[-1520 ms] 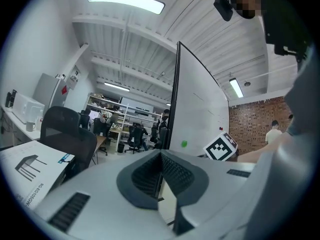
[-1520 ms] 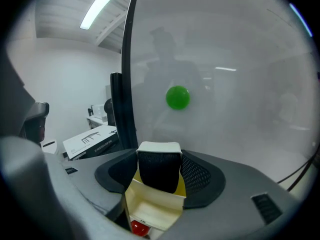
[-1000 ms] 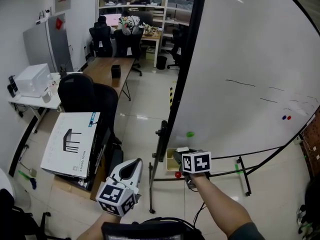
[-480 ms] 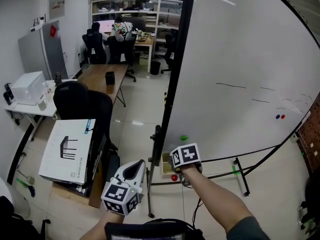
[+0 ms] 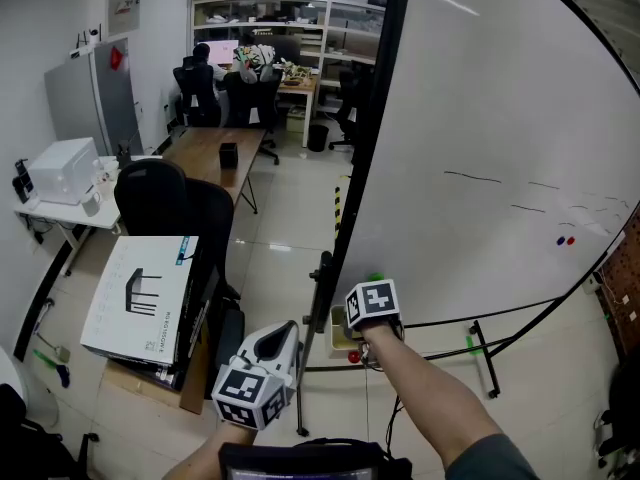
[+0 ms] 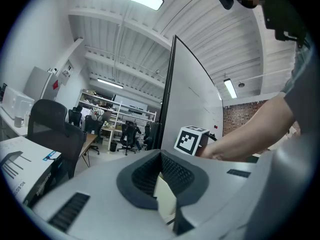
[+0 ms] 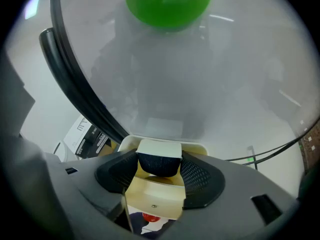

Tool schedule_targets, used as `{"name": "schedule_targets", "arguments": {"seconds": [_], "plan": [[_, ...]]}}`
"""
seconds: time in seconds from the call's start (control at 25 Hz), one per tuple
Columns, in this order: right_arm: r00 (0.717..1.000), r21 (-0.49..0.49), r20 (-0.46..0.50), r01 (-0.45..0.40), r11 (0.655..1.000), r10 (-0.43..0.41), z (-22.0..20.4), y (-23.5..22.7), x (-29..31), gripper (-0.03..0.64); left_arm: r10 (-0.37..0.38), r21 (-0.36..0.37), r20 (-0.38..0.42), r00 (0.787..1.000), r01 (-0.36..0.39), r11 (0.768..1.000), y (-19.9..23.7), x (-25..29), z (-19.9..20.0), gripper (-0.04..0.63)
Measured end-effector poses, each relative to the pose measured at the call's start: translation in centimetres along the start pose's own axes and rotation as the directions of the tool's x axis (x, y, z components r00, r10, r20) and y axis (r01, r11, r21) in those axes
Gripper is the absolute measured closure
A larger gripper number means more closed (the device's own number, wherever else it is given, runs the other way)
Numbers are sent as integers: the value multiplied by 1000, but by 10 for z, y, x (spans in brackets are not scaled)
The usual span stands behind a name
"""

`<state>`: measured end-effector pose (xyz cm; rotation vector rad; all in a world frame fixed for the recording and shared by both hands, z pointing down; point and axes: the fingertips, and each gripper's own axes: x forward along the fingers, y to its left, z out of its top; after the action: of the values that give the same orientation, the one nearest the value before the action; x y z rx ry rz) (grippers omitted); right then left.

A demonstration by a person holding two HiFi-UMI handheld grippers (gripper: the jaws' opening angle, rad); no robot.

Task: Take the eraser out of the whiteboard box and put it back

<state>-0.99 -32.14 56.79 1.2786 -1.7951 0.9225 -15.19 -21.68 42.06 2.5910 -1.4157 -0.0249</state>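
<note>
Whiteboard [image 5: 480, 118] stands upright, with a cream box [image 7: 155, 196] near its lower corner. Left claw [image 6: 161, 170] is closed and empty. Right claw [image 7: 159, 165] tilts down over the box, clamped on the blue-felt eraser [image 7: 159, 156] just above it.

1 eraser [image 7: 159, 166]: a small block with a pale cream back, uppermost in the right gripper view, and a dark blue felt face beneath it. It sits level and is clamped by its 2 ends between the pads of the right gripper [image 7: 159, 156]. It lies within the open top of the whiteboard box [image 7: 152, 196], between the far rim and the near wall. Contact with the box floor cannot be told.

1 whiteboard box: a small cream tray, open-topped and upright. In the head view it [image 5: 340, 336] sits at the lower edge of the whiteboard [image 5: 480, 118], near that edge's left end.
</note>
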Motion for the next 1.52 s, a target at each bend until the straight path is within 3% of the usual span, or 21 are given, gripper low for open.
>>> {"name": "schedule_targets", "arguments": {"seconds": [0.24,0.64,0.84,1.0,1.08,1.16,1.24,1.28,1.32,1.44,1.52], "plan": [[998,-2,-56,11,1000,-11,-1,2,2,334,-13,-12,-15,1000,13,1000,-7,0,-9,568],[998,49,8,57,997,-57,-4,1,-2,307,2,2,-28,1000,-2,1000,-7,-11,-9,568],[990,142,85,-124,982,112,2,13,-25,213,-19,4,-8,1000,19,1000,-18,-15,-1,568],[963,86,175,-224,971,207,9,11,-65,213,-5,4,-2,1000,5,1000,-25,-17,6,568],[922,37,254,-312,949,293,11,14,-96,225,-6,-3,10,1000,6,1000,-28,-20,12,568],[854,-22,363,-392,920,373,16,17,-137,300,-7,1,28,1000,7,1000,-31,-23,20,568],[780,-54,478,-433,900,404,17,11,-179,432,-22,5,36,999,22,1000,-39,-28,28,568],[747,-59,524,-447,892,409,15,5,-199,548,-39,6,37,999,39,999,-46,-32,33,568],[713,-67,562,-465,883,418,13,-1,-219,602,-54,11,41,998,53,999,-52,-36,37,568],[578,-155,676,-495,855,457,6,-15,-282,602,-52,39,56,997,50,998,-61,-44,50,568],[508,-244,735,-420,874,449,-4,-24,-317,603,-43,46,72,996,40,998,-65,-47,60,568]]}}
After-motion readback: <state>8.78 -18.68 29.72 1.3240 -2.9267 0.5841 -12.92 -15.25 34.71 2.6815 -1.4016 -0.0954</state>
